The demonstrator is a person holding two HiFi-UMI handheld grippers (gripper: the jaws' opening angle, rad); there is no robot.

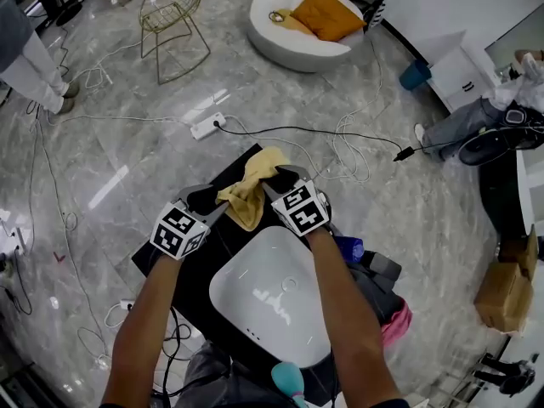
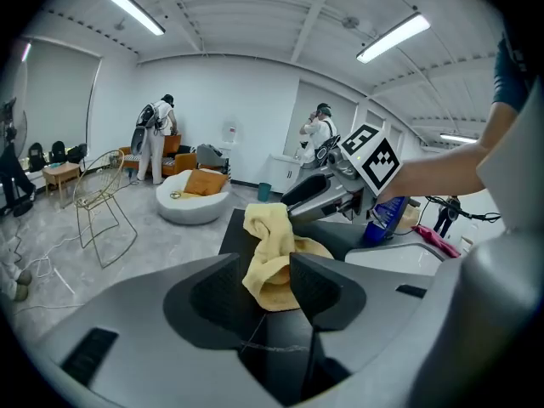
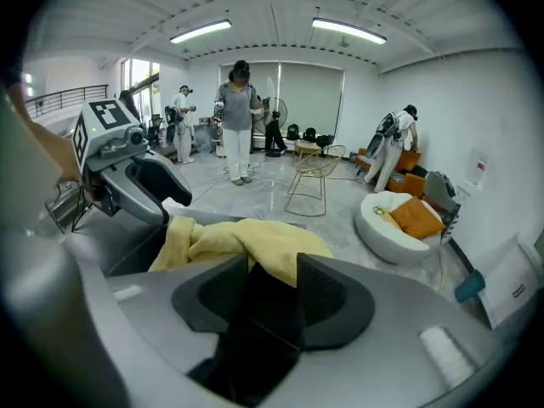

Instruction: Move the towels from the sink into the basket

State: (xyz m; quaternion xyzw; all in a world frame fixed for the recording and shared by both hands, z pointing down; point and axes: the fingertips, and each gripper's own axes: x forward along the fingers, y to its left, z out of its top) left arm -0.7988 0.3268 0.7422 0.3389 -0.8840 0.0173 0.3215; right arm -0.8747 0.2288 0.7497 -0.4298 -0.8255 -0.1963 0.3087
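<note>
A crumpled yellow towel (image 1: 252,189) lies on the black box-shaped basket (image 1: 191,236) just beyond the white sink (image 1: 255,308). Whether the towel rests inside the basket or on its top I cannot tell. My left gripper (image 1: 210,201) is at the towel's left end and my right gripper (image 1: 279,179) at its right end. In the left gripper view the towel (image 2: 270,253) shows in the gap of my left gripper (image 2: 265,280), whose jaws stand wide apart. In the right gripper view the towel (image 3: 246,240) lies just past my right gripper (image 3: 272,286), with nothing between its spread jaws.
A blue bottle (image 1: 348,247), a pink cloth (image 1: 396,323) and a teal object (image 1: 289,381) sit by the sink. Cables and a power strip (image 1: 206,127) cross the marble floor. A wire chair (image 1: 174,15), a white pouf (image 1: 302,32), a cardboard box (image 1: 506,291) and several people are farther off.
</note>
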